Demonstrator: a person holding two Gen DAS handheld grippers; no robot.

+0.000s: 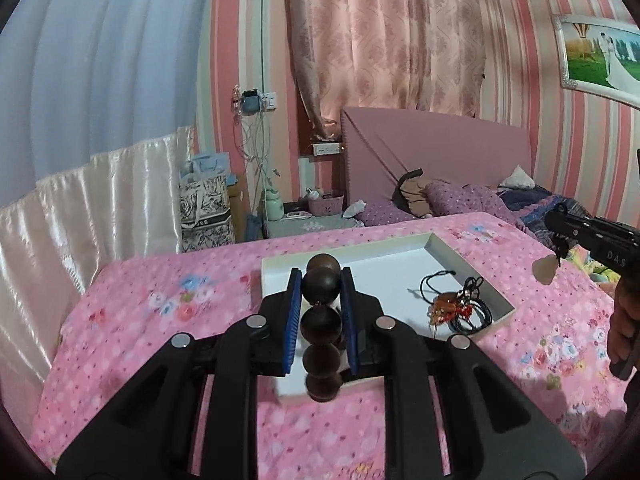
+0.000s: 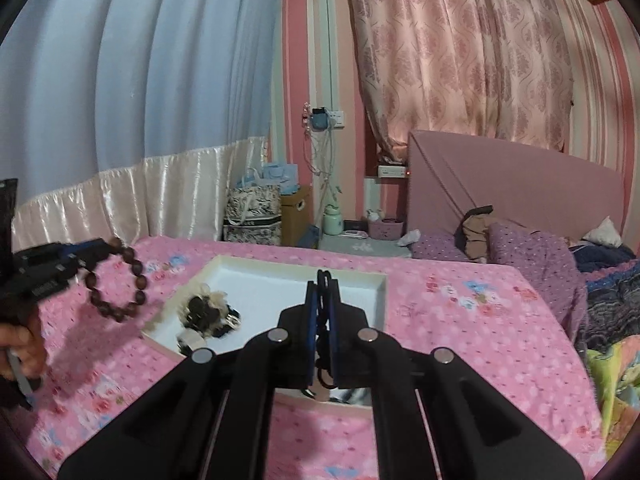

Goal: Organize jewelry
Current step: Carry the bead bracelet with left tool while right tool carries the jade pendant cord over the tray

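Observation:
My left gripper (image 1: 320, 280) is shut on a bracelet of large dark wooden beads (image 1: 321, 322), held above a shallow white tray (image 1: 384, 276) on the pink floral bedspread. In the right wrist view the same bracelet (image 2: 116, 280) dangles as a loop from the left gripper (image 2: 98, 252), left of the tray (image 2: 276, 292). My right gripper (image 2: 323, 286) is shut on a thin black cord (image 2: 322, 344) over the tray. In the left wrist view that cord carries a pale pendant (image 1: 545, 270) hanging under the right gripper (image 1: 558, 226).
The tray holds a black cord necklace with an amber-red pendant (image 1: 450, 308) and a fluffy dark-and-cream piece (image 2: 206, 310). Purple pillows (image 2: 532, 248), a pink headboard (image 2: 520, 184) and a cluttered bedside stand (image 2: 360, 236) lie beyond. A hand (image 2: 24, 344) grips the left handle.

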